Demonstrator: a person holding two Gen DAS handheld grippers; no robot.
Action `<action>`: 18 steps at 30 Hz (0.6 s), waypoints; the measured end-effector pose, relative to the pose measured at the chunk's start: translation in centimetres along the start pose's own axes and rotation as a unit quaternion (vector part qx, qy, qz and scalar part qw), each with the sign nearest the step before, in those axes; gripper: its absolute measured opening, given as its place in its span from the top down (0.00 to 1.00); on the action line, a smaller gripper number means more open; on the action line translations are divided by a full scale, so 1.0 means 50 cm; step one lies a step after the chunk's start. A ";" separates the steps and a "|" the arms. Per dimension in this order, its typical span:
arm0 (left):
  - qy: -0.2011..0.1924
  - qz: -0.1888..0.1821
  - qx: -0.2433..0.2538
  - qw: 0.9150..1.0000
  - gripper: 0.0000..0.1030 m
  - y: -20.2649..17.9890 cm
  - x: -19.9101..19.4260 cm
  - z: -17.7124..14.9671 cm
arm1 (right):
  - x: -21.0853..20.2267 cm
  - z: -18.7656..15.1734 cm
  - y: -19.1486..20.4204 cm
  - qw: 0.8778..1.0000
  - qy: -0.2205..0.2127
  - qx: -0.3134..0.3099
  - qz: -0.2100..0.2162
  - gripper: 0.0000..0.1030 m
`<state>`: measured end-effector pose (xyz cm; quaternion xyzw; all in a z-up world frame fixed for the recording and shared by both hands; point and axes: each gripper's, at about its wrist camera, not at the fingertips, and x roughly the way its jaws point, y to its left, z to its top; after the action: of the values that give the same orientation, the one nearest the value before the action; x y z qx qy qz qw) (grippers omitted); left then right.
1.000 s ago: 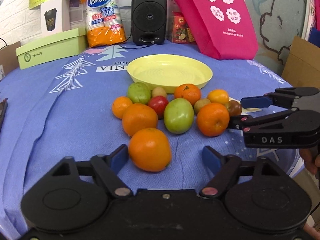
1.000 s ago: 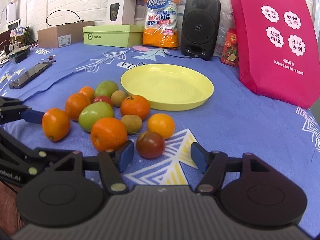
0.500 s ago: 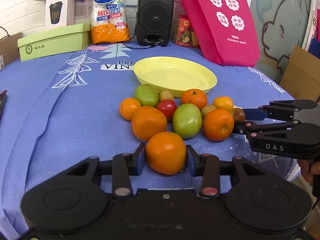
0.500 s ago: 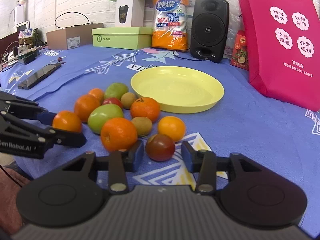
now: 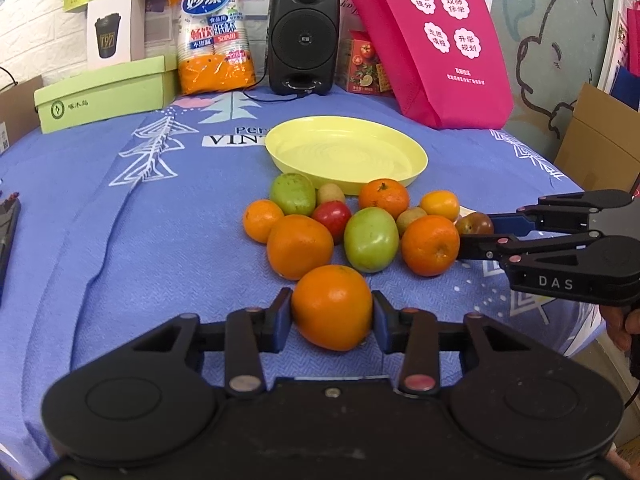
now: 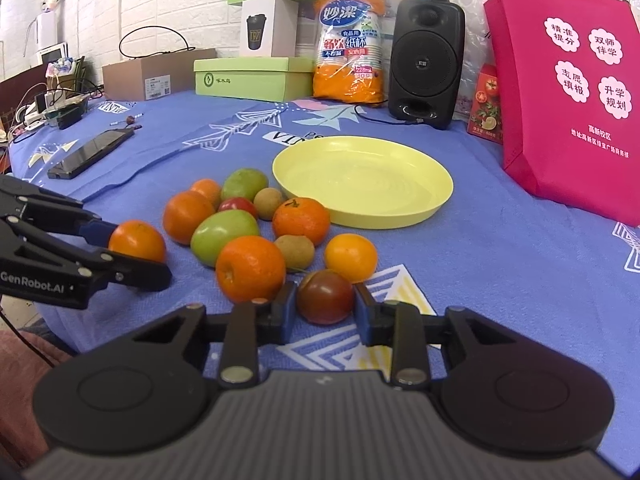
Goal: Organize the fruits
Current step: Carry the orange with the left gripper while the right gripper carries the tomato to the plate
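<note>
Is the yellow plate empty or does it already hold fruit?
Empty. The plate shows only its bare yellow surface in both views; all the fruit lies on the cloth in front of it.

On the worktop [image 5: 72,216] a plate [image 5: 346,154] lies at the middle, with a cluster of fruit just before it. In the left wrist view the nearest orange [image 5: 332,307] sits in front of the cluster, between the fingers of the left tool [image 5: 331,316]. At the cluster's right end a small tomato [image 6: 325,297] lies between the fingers of the right tool [image 6: 325,312], with an orange [image 6: 250,268] just to its left and a smaller orange [image 6: 351,257] behind it. Behind the plate stand a speaker [image 5: 303,38], a pack of paper cups [image 5: 214,40] to its left and a tote bag [image 5: 432,40] to its right. A phone [image 6: 90,154] lies on the worktop well left of the plate.
</note>
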<state>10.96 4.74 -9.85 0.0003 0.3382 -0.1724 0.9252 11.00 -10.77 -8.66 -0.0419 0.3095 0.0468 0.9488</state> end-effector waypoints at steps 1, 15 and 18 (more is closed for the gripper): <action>-0.001 0.000 0.000 1.000 0.62 0.000 -0.004 0.002 | -0.003 0.001 -0.001 1.000 0.000 0.000 0.000 0.72; -0.025 -0.010 0.001 1.000 0.62 0.009 0.001 0.121 | -0.039 0.070 -0.047 0.999 -0.032 0.011 -0.005 0.72; -0.021 -0.023 -0.004 1.000 0.61 0.014 0.042 0.165 | -0.012 0.100 -0.056 1.000 -0.028 0.013 -0.003 0.72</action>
<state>17.84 3.74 -4.91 -0.0148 0.3194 -0.1924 0.9278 13.75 -13.04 -4.13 -0.0294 0.2829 0.0407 0.9578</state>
